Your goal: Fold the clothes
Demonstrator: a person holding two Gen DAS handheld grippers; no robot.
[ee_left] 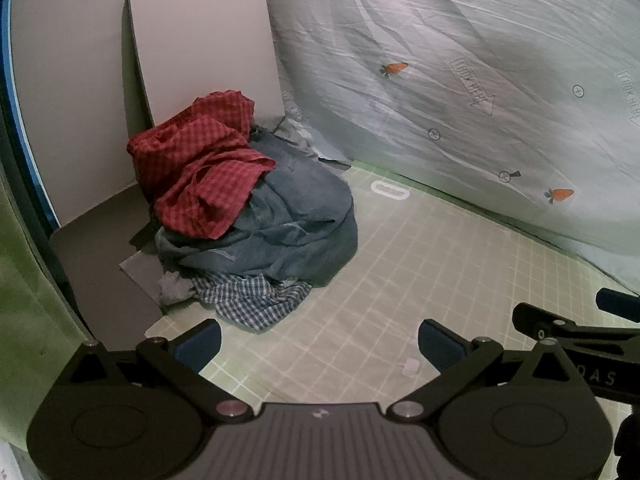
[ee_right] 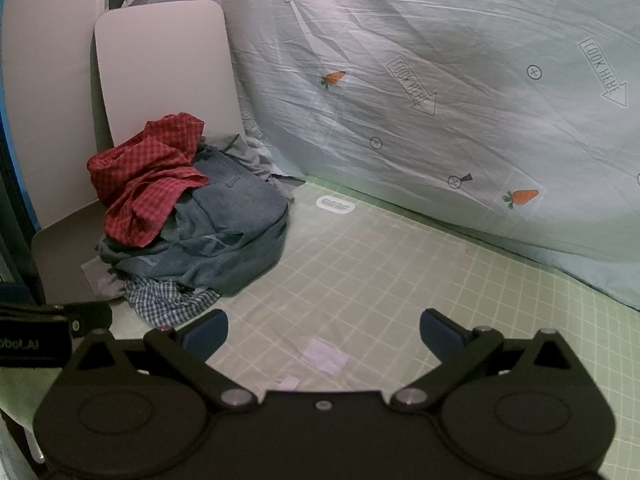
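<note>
A big sheet hangs behind the green mat. The pile of clothes sits at the mat's far left corner, unfolded. Both the left hand-held gripper and right hand-held gripper are wide open, holding nothing. Next, I think, grab the red shirt on top.

Each camera sits low, just behind its own tongs, and looks forward over a pale green mat with white squares. The left tongs camera is nearer to the messy heap of red, blue and checked clothes, ahead and to the left. The right tongs camera sees the same heap, mat and grey carrot-print sheet behind. Each view catches the other tongs at its edge.
</note>
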